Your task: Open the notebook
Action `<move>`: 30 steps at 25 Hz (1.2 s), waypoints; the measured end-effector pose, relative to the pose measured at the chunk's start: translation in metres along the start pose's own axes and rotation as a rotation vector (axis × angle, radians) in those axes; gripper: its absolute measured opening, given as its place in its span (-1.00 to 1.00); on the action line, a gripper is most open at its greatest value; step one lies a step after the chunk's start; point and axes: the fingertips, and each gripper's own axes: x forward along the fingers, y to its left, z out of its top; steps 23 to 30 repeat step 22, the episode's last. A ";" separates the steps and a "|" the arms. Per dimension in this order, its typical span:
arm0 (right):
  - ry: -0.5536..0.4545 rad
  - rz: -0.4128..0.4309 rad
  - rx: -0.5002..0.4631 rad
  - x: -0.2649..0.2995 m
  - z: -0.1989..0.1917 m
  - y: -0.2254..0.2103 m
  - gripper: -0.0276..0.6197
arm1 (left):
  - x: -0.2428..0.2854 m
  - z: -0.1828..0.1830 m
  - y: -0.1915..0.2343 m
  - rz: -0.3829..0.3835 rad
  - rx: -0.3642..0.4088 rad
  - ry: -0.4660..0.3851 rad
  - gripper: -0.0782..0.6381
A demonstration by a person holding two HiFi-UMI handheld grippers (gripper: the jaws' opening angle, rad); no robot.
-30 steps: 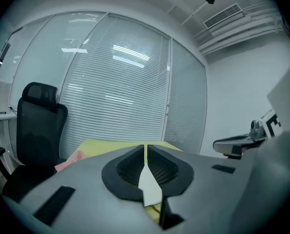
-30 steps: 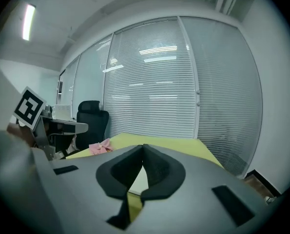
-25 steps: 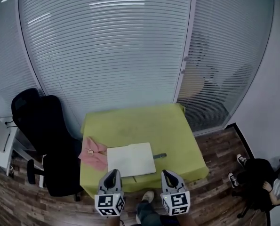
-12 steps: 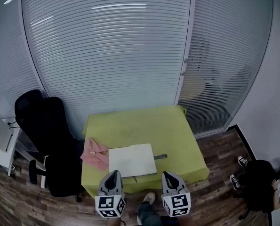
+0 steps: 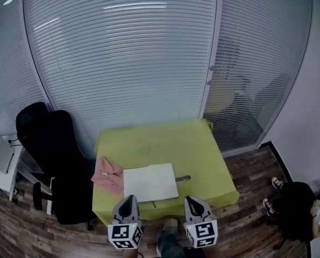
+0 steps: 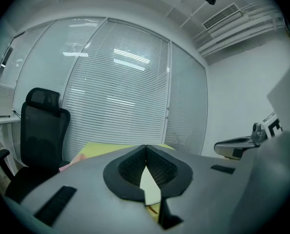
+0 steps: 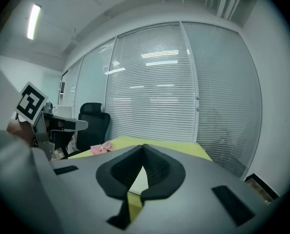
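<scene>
1. A glass wall with shut blinds [image 5: 122, 52] is seen behind everything in all three views.
2. The yellow-green table [image 5: 165, 144] is shown whole only in the head view. Its far half is left bare, and wooden floor is seen along its right edge.
3. A black office chair [image 5: 47, 138] is set close against the table's left edge, so that side is crowded.
4. The notebook [image 5: 150, 182] is laid flat by the table's near edge, about midway along it, with a white face up. In the gripper views only a pale sliver of it is caught through the gap behind the jaw tips.
5. The left gripper [image 5: 128, 200] and the right gripper [image 5: 192, 199] are held side by side off the near edge, short of the notebook. Each one's own view shows its jaws pressed together at the tips, with nothing clamped.
6. A pink cloth [image 5: 108, 175] is found at the left edge, just beside the notebook.
7. A small dark object [image 5: 183, 178], too small to identify, is seen just off the notebook's right side in the head view alone.
</scene>
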 end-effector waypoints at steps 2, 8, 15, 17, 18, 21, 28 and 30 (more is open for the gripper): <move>-0.004 0.003 0.000 0.001 -0.002 0.001 -0.88 | 0.000 -0.001 0.001 0.000 -0.004 0.001 -0.71; 0.000 0.000 -0.003 0.002 0.000 -0.001 -0.88 | 0.002 -0.001 0.000 -0.005 -0.010 0.002 -0.71; 0.006 -0.001 -0.006 0.002 -0.002 -0.002 -0.88 | 0.004 -0.003 0.002 -0.005 -0.019 0.002 -0.72; 0.008 -0.002 -0.006 0.002 -0.004 -0.003 -0.88 | 0.004 -0.005 0.002 -0.006 -0.022 0.002 -0.72; 0.009 -0.004 -0.007 0.003 -0.003 -0.003 -0.88 | 0.004 -0.005 0.002 -0.005 -0.024 0.002 -0.72; 0.010 -0.006 -0.012 0.003 -0.002 -0.002 -0.88 | 0.004 -0.006 0.005 -0.004 -0.028 0.004 -0.72; 0.010 -0.007 -0.013 0.004 -0.001 -0.002 -0.88 | 0.005 -0.007 0.006 -0.004 -0.029 0.005 -0.71; 0.010 -0.007 -0.013 0.004 -0.001 -0.002 -0.88 | 0.005 -0.007 0.006 -0.004 -0.029 0.005 -0.71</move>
